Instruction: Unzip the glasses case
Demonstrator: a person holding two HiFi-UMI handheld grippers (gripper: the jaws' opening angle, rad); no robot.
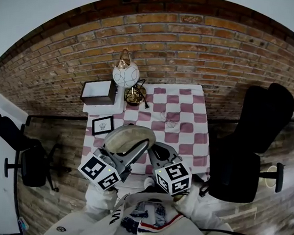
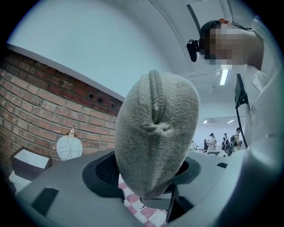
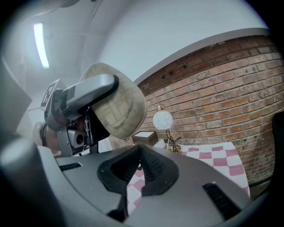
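Observation:
A beige fabric glasses case (image 1: 130, 139) is held up in the air over the near edge of the table, with my left gripper (image 1: 136, 151) shut on it. In the left gripper view the case (image 2: 155, 137) fills the middle, stands on end between the jaws, and its zip (image 2: 156, 95) runs up its ridge. My right gripper (image 1: 157, 152) is just to the right of the case, apart from it. Its jaws are shut with nothing between them (image 3: 140, 153). The right gripper view shows the case (image 3: 117, 106) clamped by a left finger (image 3: 88, 91) up to the left.
A table with a pink and white checked cloth (image 1: 182, 117) stands ahead. On its far left are a globe lamp (image 1: 126, 76), an open box (image 1: 98, 92) and a small framed picture (image 1: 102, 125). Black chairs (image 1: 257, 138) (image 1: 22, 153) flank the table.

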